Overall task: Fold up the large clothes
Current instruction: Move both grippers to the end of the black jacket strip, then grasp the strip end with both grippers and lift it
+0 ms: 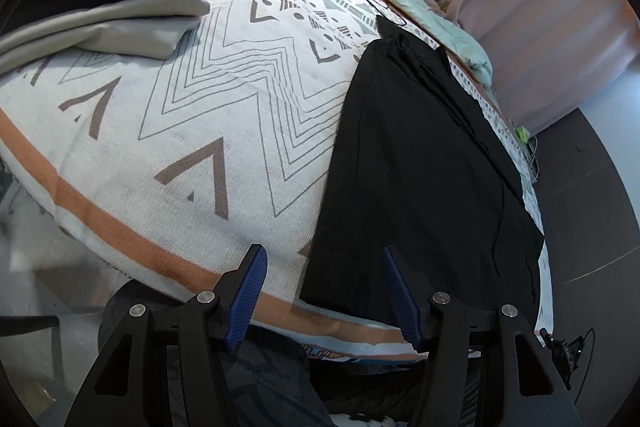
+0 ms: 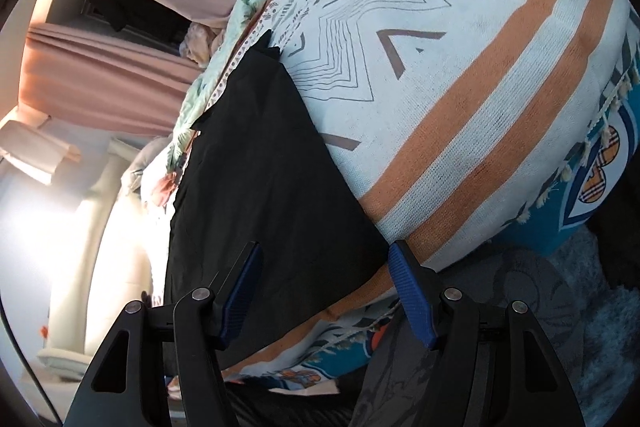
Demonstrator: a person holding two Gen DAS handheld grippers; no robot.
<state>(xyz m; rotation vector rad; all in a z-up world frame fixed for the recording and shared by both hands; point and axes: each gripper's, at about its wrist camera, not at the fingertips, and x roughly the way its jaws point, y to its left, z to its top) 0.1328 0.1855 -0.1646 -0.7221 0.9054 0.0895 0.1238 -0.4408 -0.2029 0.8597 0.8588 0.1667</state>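
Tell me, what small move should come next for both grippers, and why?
Probably lower both and close on the near hem. The black garment lies flat on the bed, and the left gripper and right gripper hover open over its near corners, gripping nothing.

Black garment (image 2: 256, 163) (flat) — patterned bedspread (image 2: 460, 75).

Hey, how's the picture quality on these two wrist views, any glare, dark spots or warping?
Right wrist view: strong glare washes out the lower left. Left wrist view: evenly lit, but the lower left corner is blurred. In both, the fisheye bulges the bedspread into a dome, and the black garment shows almost no fold detail.
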